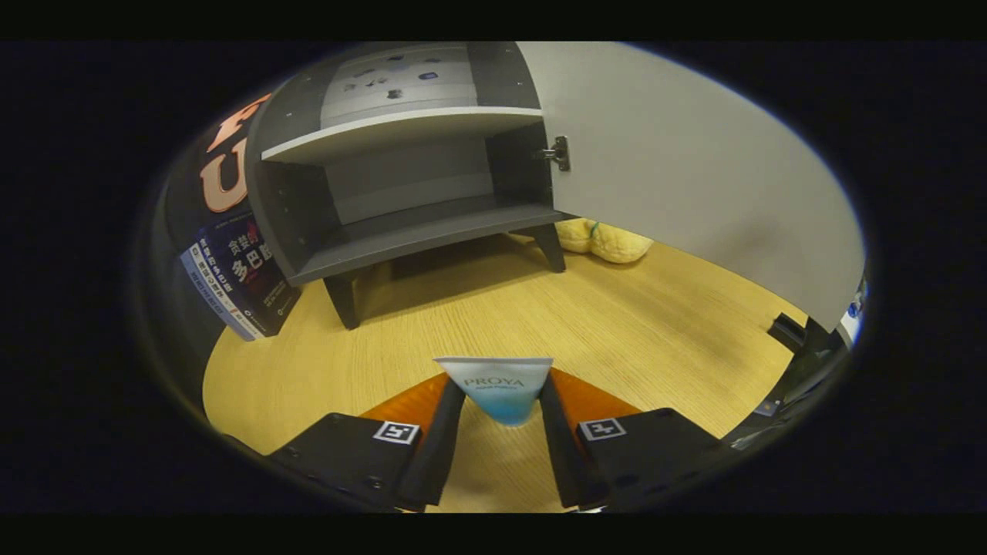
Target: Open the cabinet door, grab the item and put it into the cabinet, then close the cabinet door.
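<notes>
Blue tube [500, 389] pinched by hand-held gripper [501, 401], yellow object [605, 240] half-hidden behind cabinet [401, 177]

- The gripper [501, 389] holds a squeeze tube [500, 389] between its two fingers, both pressing on its sides.
- The tube has a pale flat-crimped end above and shades to blue toward its lower end.
- Under the fingers lies a wooden tabletop [632, 324] with a light yellow grain.
- Beyond the fingers stands a dark grey cabinet [401, 200] on short legs, with one shelf [401, 127] inside and both compartments bare.
- Its pale door [694, 177] is swung wide open to the right, hung on a metal hinge [558, 153].
- A yellow plush toy [605, 240] lies on the table behind the cabinet's right leg, under the door's edge.
- A dark printed box [243, 281] leans just beside the cabinet's left side.
</notes>
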The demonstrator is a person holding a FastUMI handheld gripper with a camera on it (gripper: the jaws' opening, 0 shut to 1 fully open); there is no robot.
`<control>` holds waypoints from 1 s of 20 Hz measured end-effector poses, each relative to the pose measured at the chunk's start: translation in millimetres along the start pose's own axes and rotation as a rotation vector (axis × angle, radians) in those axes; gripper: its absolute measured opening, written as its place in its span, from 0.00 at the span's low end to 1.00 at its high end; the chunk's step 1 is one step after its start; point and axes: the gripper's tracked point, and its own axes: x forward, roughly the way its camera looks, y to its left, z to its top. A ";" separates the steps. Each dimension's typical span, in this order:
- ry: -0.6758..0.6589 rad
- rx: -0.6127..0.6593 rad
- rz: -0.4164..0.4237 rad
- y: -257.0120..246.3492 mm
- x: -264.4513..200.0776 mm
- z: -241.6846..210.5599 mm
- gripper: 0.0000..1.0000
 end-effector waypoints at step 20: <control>-0.142 -0.235 0.235 105.5 -135.7 253.4 0.58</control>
